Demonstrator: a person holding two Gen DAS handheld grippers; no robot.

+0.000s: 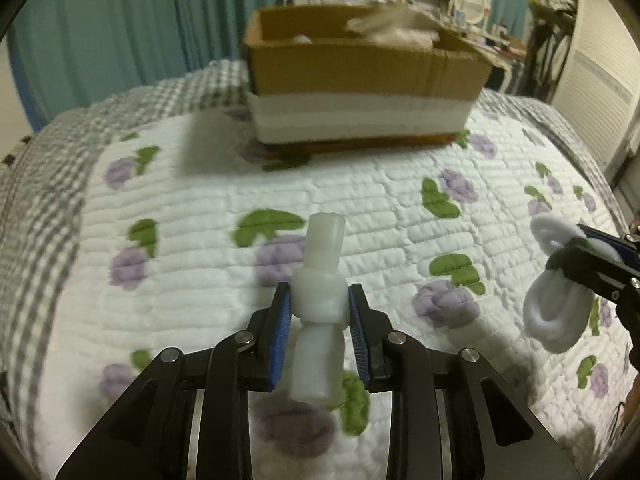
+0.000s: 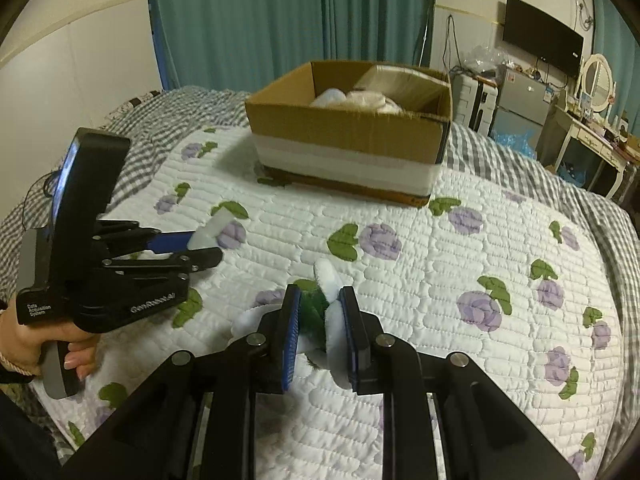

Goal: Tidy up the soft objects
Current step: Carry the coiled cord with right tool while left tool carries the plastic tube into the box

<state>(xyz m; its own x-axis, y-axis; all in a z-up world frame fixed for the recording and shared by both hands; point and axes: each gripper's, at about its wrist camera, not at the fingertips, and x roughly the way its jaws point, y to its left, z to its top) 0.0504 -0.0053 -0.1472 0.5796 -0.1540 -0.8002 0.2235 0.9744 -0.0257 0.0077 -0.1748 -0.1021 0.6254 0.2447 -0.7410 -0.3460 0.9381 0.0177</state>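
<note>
My left gripper (image 1: 319, 304) is shut on a white foam piece (image 1: 320, 300) and holds it above the quilt; it also shows in the right wrist view (image 2: 200, 246) at the left. My right gripper (image 2: 320, 316) is shut on a white and green plush flower (image 2: 326, 308), which also shows in the left wrist view (image 1: 554, 308) at the far right. A cardboard box (image 2: 348, 132) with white soft things inside stands at the far side of the bed; it also shows in the left wrist view (image 1: 360, 80).
The bed has a white quilt (image 2: 440, 264) with purple flowers and a grey checked border. Teal curtains (image 2: 288, 20) hang behind. A TV (image 2: 542, 46), a mirror and cluttered furniture stand at the right.
</note>
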